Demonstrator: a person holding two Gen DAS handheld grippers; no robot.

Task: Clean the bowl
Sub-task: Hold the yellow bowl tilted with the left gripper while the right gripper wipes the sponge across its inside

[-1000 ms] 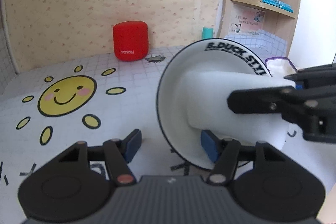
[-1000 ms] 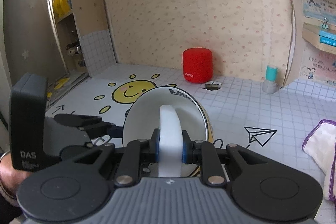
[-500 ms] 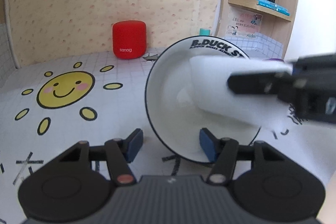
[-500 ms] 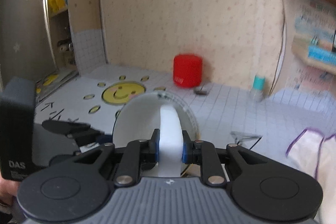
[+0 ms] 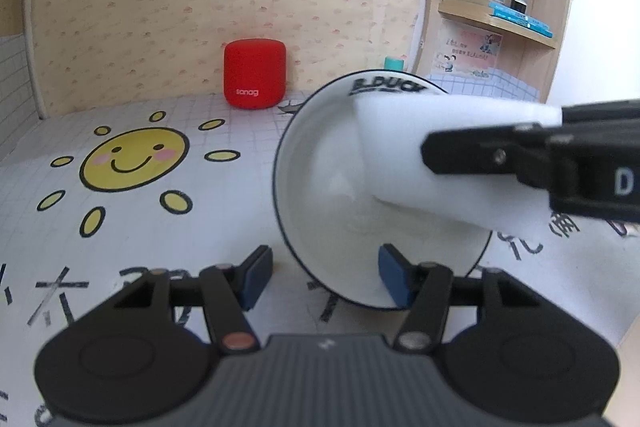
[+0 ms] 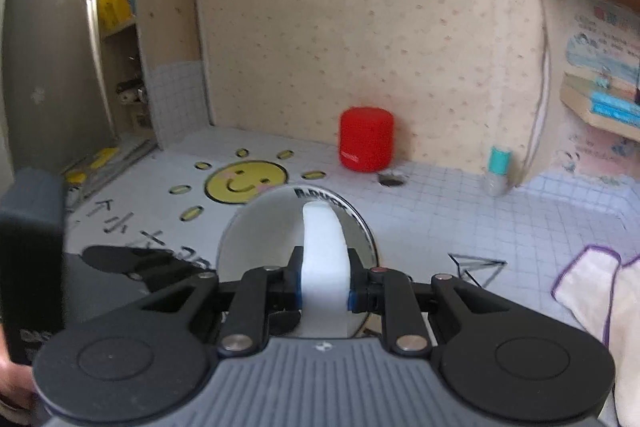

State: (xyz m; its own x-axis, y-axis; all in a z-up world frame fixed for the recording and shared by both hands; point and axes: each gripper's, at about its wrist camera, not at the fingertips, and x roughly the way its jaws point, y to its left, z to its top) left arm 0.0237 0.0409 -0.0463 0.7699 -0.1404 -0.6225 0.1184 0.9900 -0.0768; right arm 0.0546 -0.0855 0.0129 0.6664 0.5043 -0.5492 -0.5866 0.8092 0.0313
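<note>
A white bowl (image 5: 320, 187) with a dark rim and "B.DUCK" lettering is held tilted on edge, its opening facing right. My left gripper (image 5: 326, 277) is shut on the bowl's lower rim, one blue pad inside the bowl and one outside. My right gripper (image 6: 323, 287) is shut on a white sponge (image 6: 323, 247). The sponge (image 5: 420, 155) reaches into the bowl (image 6: 256, 239) and presses on the upper inner wall near the lettering.
A red speaker (image 5: 255, 74) stands at the back wall beside a table hole (image 6: 391, 179). A teal-capped bottle (image 6: 497, 169) stands at the back right. A purple-edged cloth (image 6: 592, 287) lies at the right. Shelves (image 5: 496, 15) are on the right wall.
The sponge has slid from the bowl's middle up toward the lettered upper rim. The bowl and both grippers have shifted a little; the views moved with them.
</note>
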